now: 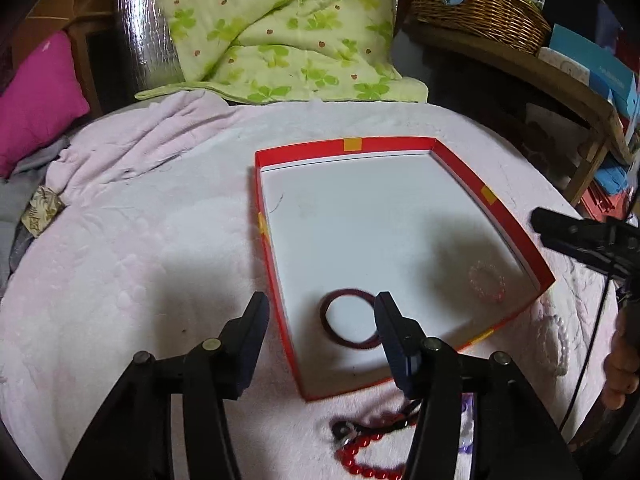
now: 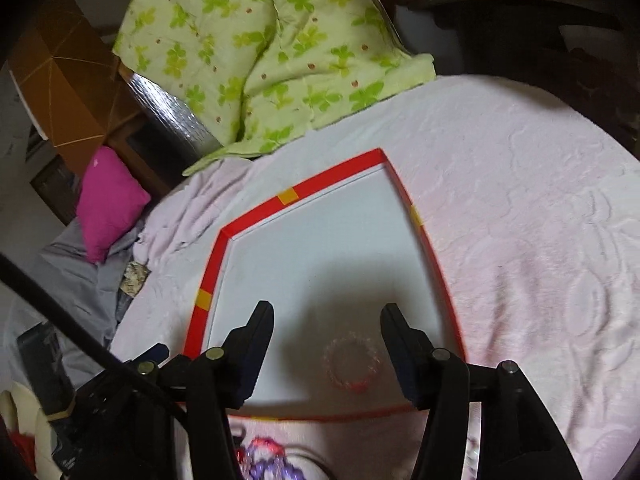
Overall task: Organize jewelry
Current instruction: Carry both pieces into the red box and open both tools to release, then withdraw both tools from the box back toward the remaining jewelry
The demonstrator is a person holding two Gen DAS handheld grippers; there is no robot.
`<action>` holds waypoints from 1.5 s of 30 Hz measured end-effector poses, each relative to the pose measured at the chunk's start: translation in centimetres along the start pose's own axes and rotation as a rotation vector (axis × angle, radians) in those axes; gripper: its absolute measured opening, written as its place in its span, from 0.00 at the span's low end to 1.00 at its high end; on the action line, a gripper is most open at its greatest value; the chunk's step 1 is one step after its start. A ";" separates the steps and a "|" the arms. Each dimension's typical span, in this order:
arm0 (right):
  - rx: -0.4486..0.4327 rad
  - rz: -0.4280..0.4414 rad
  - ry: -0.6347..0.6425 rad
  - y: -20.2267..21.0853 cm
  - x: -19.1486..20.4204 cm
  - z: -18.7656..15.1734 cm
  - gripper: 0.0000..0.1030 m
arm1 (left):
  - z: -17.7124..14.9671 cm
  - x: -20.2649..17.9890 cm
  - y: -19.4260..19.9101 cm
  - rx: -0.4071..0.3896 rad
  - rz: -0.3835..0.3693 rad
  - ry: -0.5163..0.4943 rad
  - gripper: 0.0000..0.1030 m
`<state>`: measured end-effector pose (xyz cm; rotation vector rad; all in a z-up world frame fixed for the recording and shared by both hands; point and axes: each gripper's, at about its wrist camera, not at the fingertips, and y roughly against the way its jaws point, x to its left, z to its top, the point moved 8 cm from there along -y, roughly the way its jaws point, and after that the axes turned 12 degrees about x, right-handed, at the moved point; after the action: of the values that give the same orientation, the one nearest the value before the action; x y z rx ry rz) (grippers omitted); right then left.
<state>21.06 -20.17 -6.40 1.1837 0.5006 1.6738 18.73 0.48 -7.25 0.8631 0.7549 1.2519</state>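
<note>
A shallow red box (image 1: pixel 400 145) with a white floor lies on a pink blanket (image 1: pixel 160 240). Inside it lie a dark maroon bangle (image 1: pixel 332 334) and a clear pinkish bead bracelet (image 1: pixel 486 282). My left gripper (image 1: pixel 320 308) is open and empty, just above the bangle at the box's near left corner. My right gripper (image 2: pixel 327 316) is open and empty over the box (image 2: pixel 320 182), with the clear bracelet (image 2: pixel 352 364) below and between its fingers. A red bead bracelet (image 1: pixel 368 456) and a white pearl bracelet (image 1: pixel 556 344) lie on the blanket outside the box.
A green clover-print quilt (image 1: pixel 280 28) and a pink cushion (image 1: pixel 40 92) lie behind the box. A wicker basket (image 1: pixel 476 4) sits on a wooden shelf at the right. Purple beads (image 2: pixel 272 464) lie on the blanket near my right gripper.
</note>
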 end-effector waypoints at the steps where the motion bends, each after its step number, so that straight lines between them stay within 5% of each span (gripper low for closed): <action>1: -0.009 -0.001 0.003 0.7 -0.3 -0.3 0.58 | -0.2 0.0 0.2 -0.001 0.006 0.000 0.54; 10: -0.001 0.007 -0.008 3.4 -1.5 -3.0 0.58 | -3.1 1.6 3.1 -0.025 0.023 0.066 0.60; 20: 0.048 0.113 -0.040 3.9 -0.7 -6.1 0.58 | -7.8 4.2 3.8 0.025 0.006 0.165 0.60; 25: 0.142 0.151 -0.014 2.3 0.3 -7.8 0.58 | -8.2 3.2 3.3 0.048 -0.001 0.088 0.60; 34: 0.293 0.147 -0.002 -0.9 0.0 -9.5 0.37 | -8.2 1.2 2.0 0.094 -0.007 -0.018 0.60; 45: 0.329 0.053 0.049 -3.5 -0.2 -10.0 0.32 | -9.1 -0.1 -0.6 0.173 -0.006 -0.064 0.60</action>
<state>14.02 -16.83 -13.56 1.4035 0.8054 1.7119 11.12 1.60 -12.18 1.0356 0.8220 1.1602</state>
